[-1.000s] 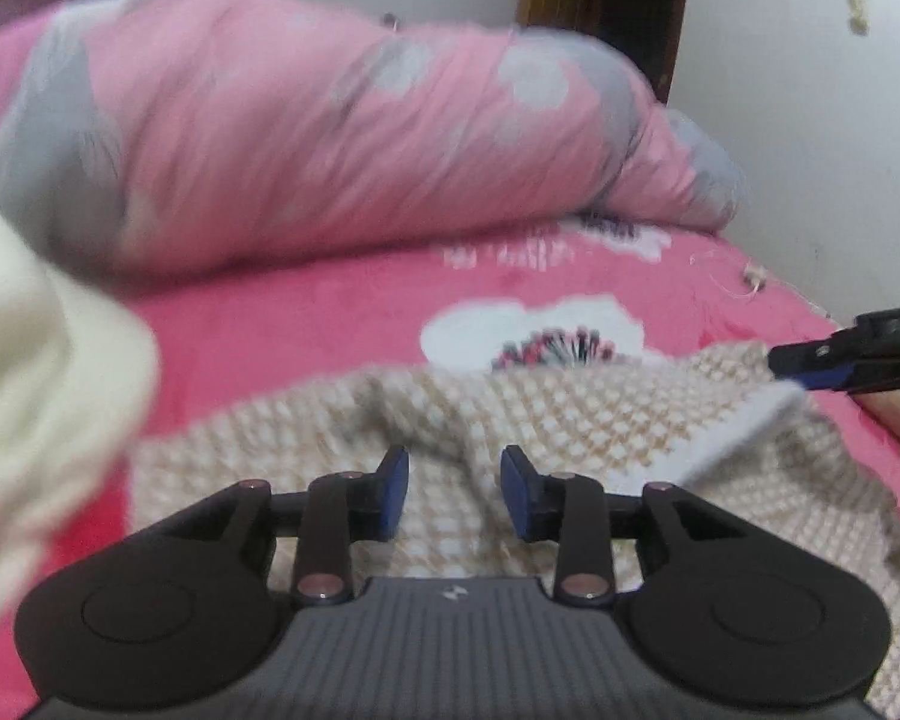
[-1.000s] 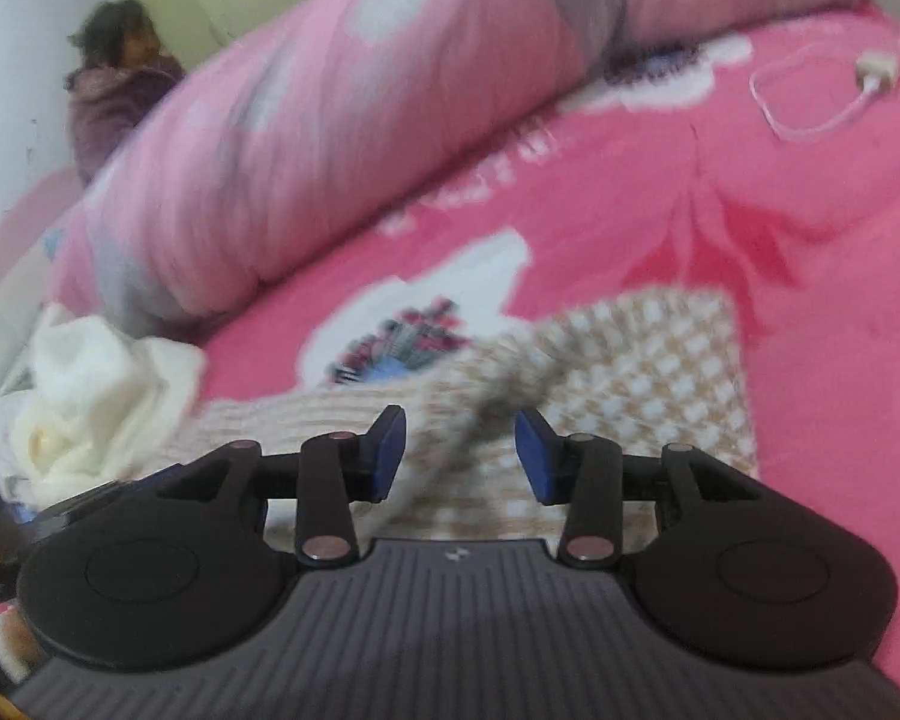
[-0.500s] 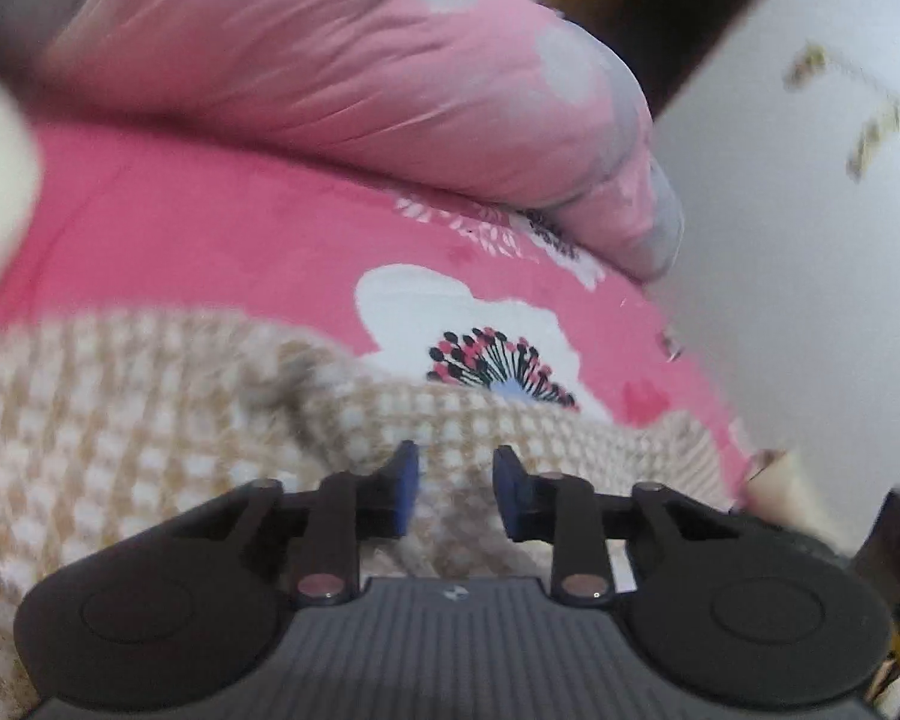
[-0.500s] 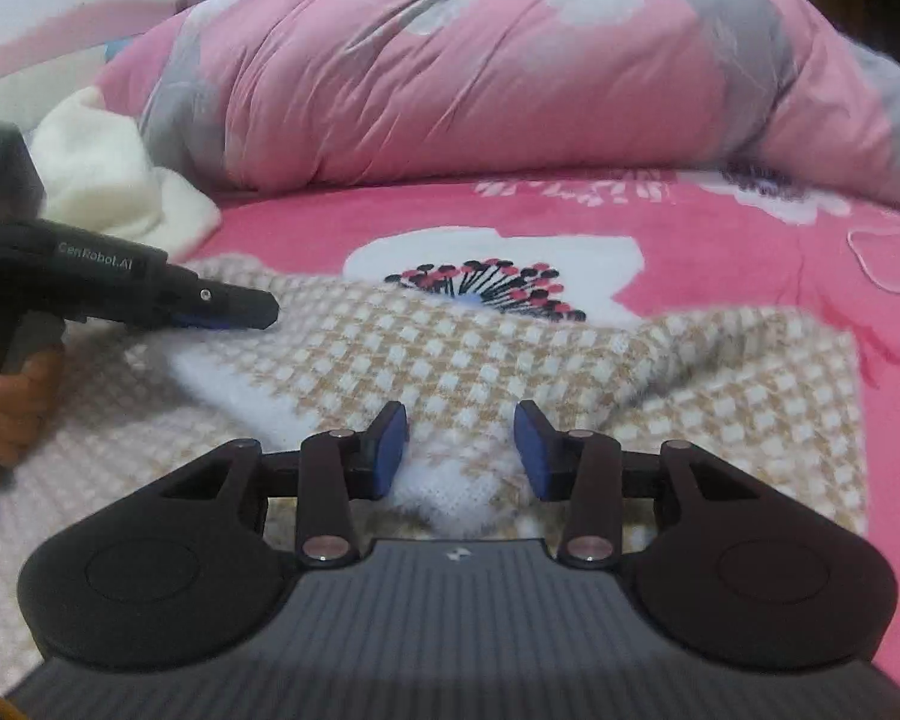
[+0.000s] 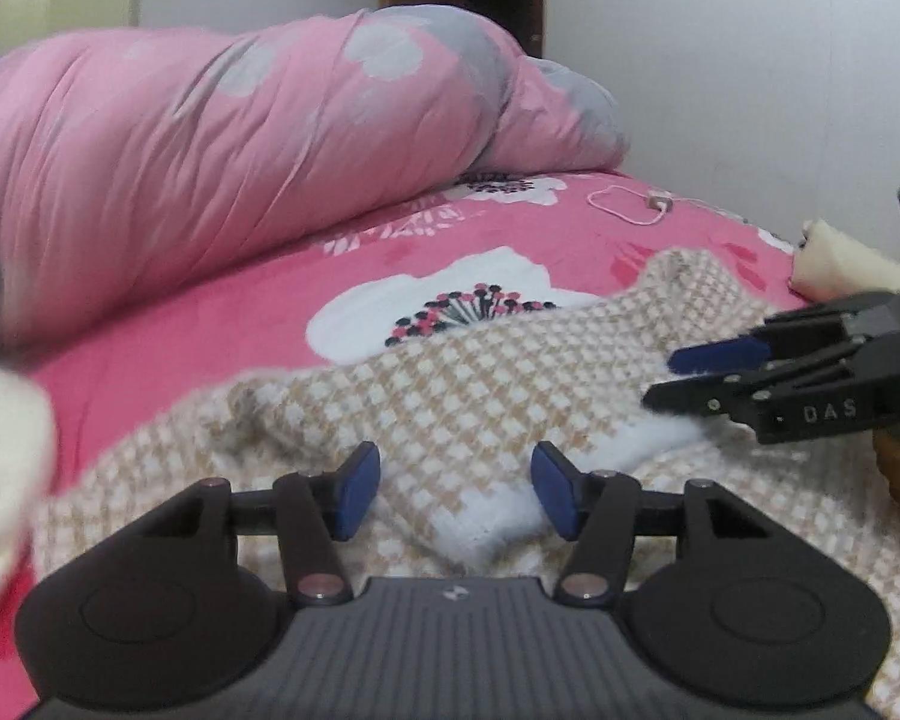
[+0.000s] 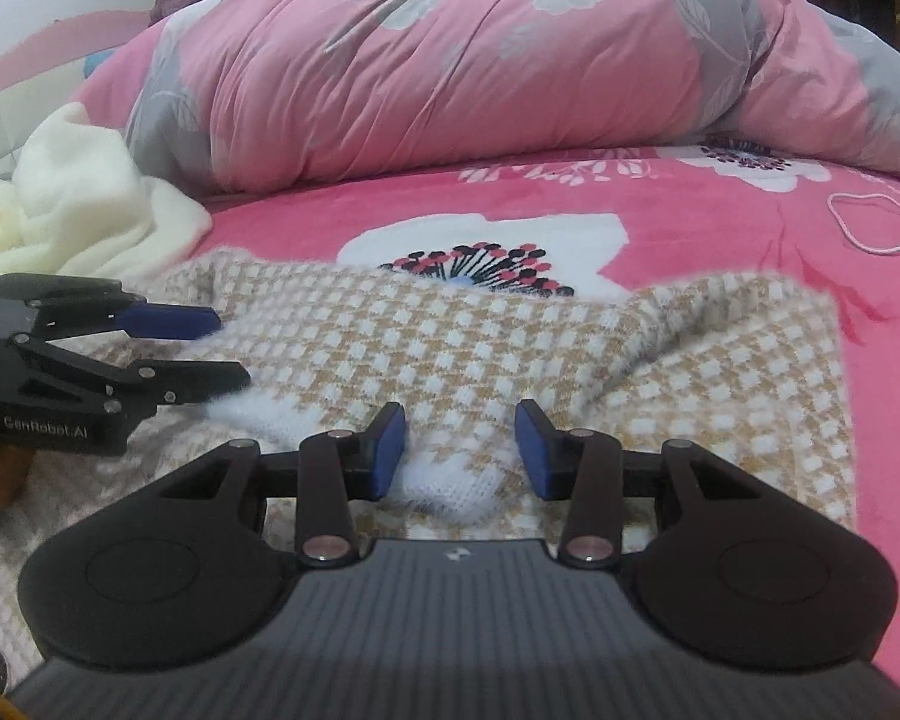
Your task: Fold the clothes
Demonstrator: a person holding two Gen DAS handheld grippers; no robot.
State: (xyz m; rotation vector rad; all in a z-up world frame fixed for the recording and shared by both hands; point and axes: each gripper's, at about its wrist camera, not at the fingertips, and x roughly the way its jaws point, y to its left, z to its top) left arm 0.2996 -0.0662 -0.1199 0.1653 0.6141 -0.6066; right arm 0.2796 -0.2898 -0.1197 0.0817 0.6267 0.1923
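A beige-and-white checked sweater point(image 5: 498, 396) lies rumpled on the pink flowered bed point(image 5: 222, 324), on the near side of the sheet's white flower print point(image 6: 480, 246), which its far edge partly covers. A rolled pink-and-grey quilt point(image 6: 480, 60) lies beyond the print. Left of the sweater sits a cream cloth point(image 6: 84, 204); right of it, past the print, a white cable point(image 6: 870, 228) lies on the sheet.

The left hand-held gripper point(image 5: 456, 495) is low over the sweater with its jaws opening; a white fold of knit shows in the gap, and the pads are clear of it. The right hand-held gripper point(image 6: 459, 450) also stands spread over the sweater, a white tuft of knit between its pads without being pinched.
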